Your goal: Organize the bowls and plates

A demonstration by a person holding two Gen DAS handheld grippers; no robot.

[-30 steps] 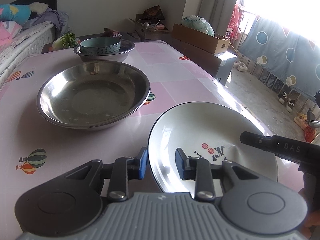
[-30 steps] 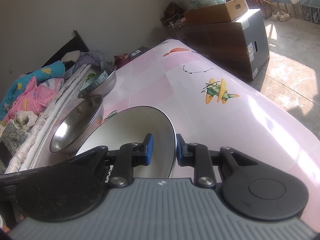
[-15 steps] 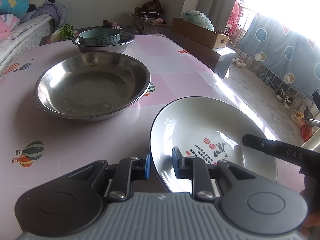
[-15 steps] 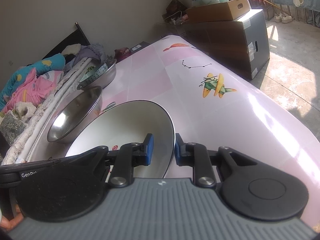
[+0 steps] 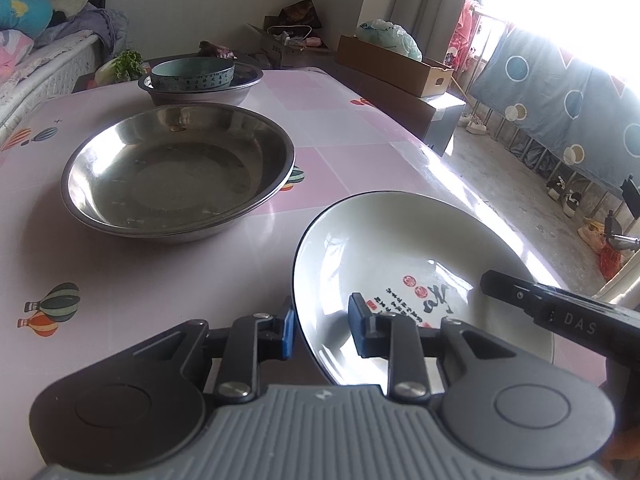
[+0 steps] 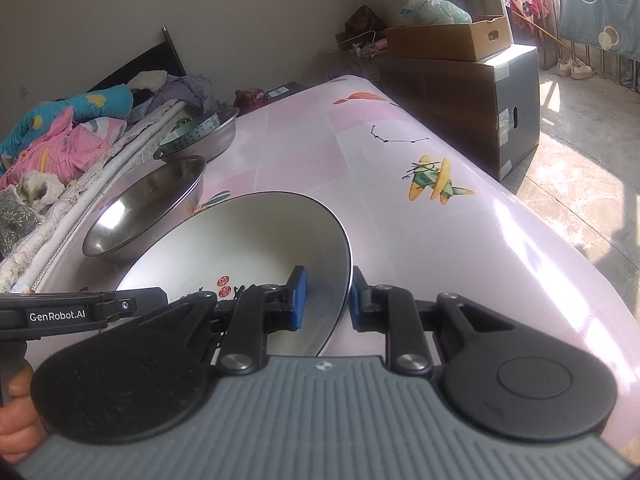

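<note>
I have the white plate between my two claws at the near right part of the pink table, its rim tipped up on one side. My right gripper is clamped on the plate's right rim, one blue pad inside the well and the other outside. My left gripper straddles the opposite rim, and its jaws have just been opening a little; the inner pad stands clear of the plate, so I read that side as loose, though the outer pad is partly hidden behind the rim and I can't be sure it has let go.

The job here, as I judge it, is to carry this plate over to the big steel basin just beyond it (the smaller steel bowl at the far end already holds a teal bowl). To do it well I'd keep the right grip firm and deep on the rim, level the plate before moving, lift it clear of the basin's edge, and lower it flat so glazed ceramic doesn't slide or knock steel.
</note>
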